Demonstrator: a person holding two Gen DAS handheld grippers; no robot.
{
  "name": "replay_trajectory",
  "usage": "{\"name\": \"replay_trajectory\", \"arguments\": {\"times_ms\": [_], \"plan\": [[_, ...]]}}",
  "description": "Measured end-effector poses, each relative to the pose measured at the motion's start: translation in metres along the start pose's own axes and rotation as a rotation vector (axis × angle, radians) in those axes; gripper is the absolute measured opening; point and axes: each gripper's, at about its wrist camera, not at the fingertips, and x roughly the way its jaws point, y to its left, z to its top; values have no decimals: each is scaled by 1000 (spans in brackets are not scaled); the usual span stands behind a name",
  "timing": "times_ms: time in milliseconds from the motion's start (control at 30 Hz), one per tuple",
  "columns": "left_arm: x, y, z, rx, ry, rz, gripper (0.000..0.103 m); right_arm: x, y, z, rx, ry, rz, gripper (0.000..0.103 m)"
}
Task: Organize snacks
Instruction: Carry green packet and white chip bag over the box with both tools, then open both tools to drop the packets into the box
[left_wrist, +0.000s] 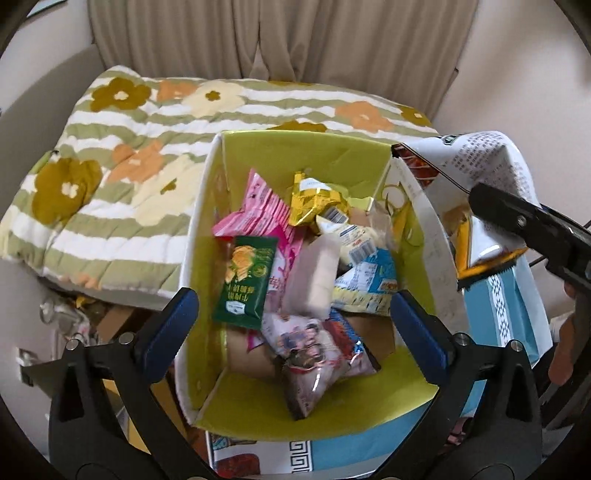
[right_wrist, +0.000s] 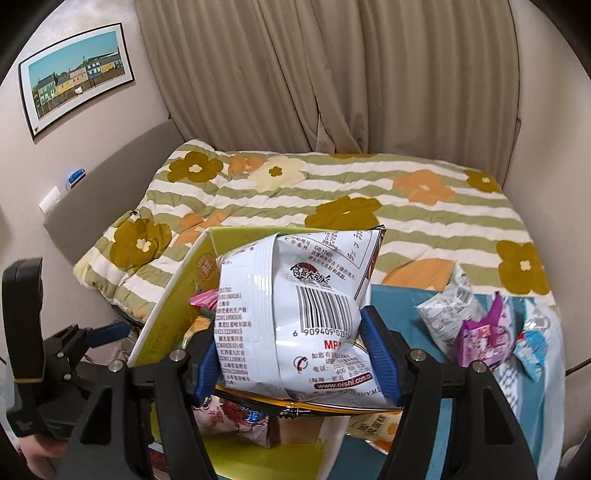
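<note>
A cardboard box (left_wrist: 266, 158) with a yellow-green inside stands on a blue cloth and holds several snack packets, among them a dark green one (left_wrist: 245, 282) and a gold one (left_wrist: 314, 199). My left gripper (left_wrist: 291, 321) is open and empty, its blue pads astride the box's near part. My right gripper (right_wrist: 286, 354) is shut on a large white chip bag (right_wrist: 291, 310) with a barcode, held above the box's right rim (right_wrist: 173, 295). The bag also shows in the left wrist view (left_wrist: 476, 162), at the upper right.
A bed with a green-striped flowered quilt (right_wrist: 332, 192) lies behind the box. Loose packets, grey-white (right_wrist: 447, 306), purple (right_wrist: 484, 336) and blue (right_wrist: 530, 350), lie on the blue cloth (right_wrist: 399, 299) to the right. Beige curtains (right_wrist: 332, 74) hang behind. Clutter sits on the floor at left (left_wrist: 85, 317).
</note>
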Motion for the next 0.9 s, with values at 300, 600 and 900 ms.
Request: {"name": "replay_trajectory", "arguments": {"times_ms": [300,600,900], "plan": [[2,9,5,23,-15,48,103,30,2,20,55,32,18,65],[26,17,19,32,10,65,103,82,8,39,43,90,7,82],[31,20,19,20,24,48,103,82,9,31,29,94,31,103]]}}
